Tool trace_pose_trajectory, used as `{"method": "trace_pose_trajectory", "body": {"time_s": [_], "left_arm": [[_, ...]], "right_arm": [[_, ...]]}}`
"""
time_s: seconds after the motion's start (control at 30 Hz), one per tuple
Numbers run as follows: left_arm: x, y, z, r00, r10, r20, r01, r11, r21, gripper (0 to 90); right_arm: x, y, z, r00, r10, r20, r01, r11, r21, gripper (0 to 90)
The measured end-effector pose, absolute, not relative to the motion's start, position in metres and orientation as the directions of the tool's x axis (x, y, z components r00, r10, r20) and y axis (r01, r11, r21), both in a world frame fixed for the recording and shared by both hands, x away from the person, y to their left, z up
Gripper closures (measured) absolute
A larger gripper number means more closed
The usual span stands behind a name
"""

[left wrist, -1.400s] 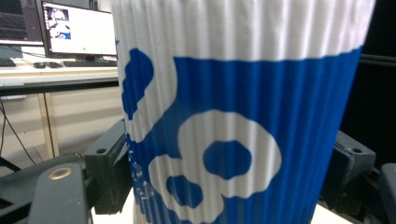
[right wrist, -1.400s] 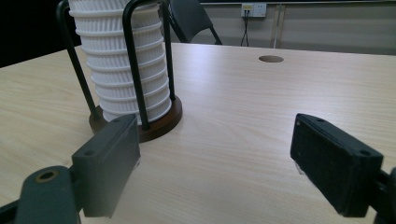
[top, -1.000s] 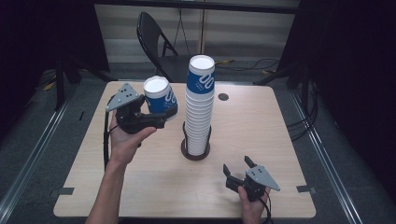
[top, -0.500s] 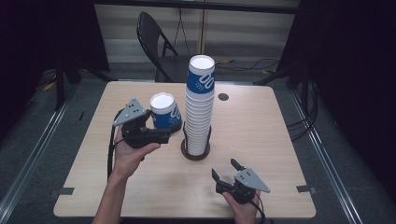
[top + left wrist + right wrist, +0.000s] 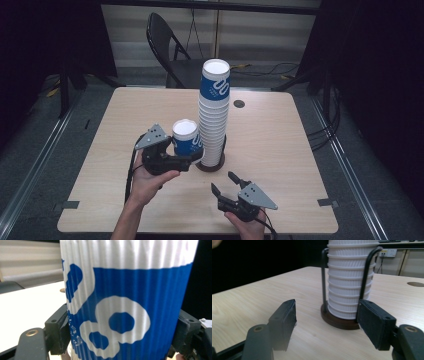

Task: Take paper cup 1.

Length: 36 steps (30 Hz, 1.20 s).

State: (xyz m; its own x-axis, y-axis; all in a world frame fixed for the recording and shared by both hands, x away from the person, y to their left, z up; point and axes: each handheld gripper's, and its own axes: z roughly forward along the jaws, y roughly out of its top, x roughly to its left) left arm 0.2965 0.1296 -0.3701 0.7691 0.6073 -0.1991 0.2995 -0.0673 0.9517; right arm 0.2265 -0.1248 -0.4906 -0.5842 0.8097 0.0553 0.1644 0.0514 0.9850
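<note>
- The left tongs [image 5: 192, 159] grip a single blue-and-white paper cup [image 5: 186, 138], upright, its white mouth facing up, held low over the table [image 5: 115, 130].
- In the left gripper view the 2 black pads press on opposite sides of the cup's [image 5: 127, 302] ribbed wall, low on its blue band.
- The left hand [image 5: 150, 180] sits under the gripper body, palm up, fingers wrapped around it; the forearm comes in from the bottom edge and leans slightly right.
- The left tongs point level toward the right, so the cup stands just beside the tall stack of cups [image 5: 214, 110], on its left; I cannot tell whether the 2 touch.
- The stack rests in a dark round holder [image 5: 210, 165] with thin upright wire posts, near the middle of the table.
- The right tongs [image 5: 223, 183] lie low near the table's front edge, pointing up and left toward the holder, well clear of it.
- Their jaws stand fairly wide and have just been closing, with nothing between them; in the right gripper view the holder's base [image 5: 339, 323] and the lower cups [image 5: 348, 290] sit beyond the pads.
- The right hand [image 5: 246, 222] holds its gripper from behind and below, close to the bottom edge.
- A dark folding chair [image 5: 167, 45] stands behind the table.
</note>
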Motion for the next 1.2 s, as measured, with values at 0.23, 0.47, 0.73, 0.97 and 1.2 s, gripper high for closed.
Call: {"method": "trace_pose_trajectory", "body": {"time_s": [0.23, 0.47, 0.73, 0.97, 1.2], "left_arm": [[0.287, 0.118, -0.391, 0.775, 0.577, -0.258, 0.355, -0.059, 0.933, 19.9], [0.281, 0.104, -0.419, 0.775, 0.544, -0.322, 0.423, -0.067, 0.904, 19.8], [0.28, 0.113, -0.436, 0.743, 0.536, -0.401, 0.498, -0.043, 0.866, 19.9], [0.28, 0.121, -0.447, 0.695, 0.516, -0.5, 0.565, 0.039, 0.824, 19.8], [0.28, 0.127, -0.461, 0.652, 0.453, -0.608, 0.632, 0.118, 0.766, 19.9]], "right_arm": [[0.226, -0.117, -0.49, -0.562, 0.824, 0.071, 0.145, 0.013, 0.989, 31.5], [0.224, -0.113, -0.491, -0.574, 0.816, 0.07, 0.133, 0.009, 0.991, 33.3], [0.222, -0.111, -0.491, -0.611, 0.789, 0.065, 0.096, -0.008, 0.995, 37.8], [0.219, -0.104, -0.491, -0.64, 0.767, 0.051, 0.061, -0.015, 0.998, 45.4], [0.218, -0.1, -0.493, -0.653, 0.757, 0.027, 0.029, -0.01, 1.0, 49.2]]}}
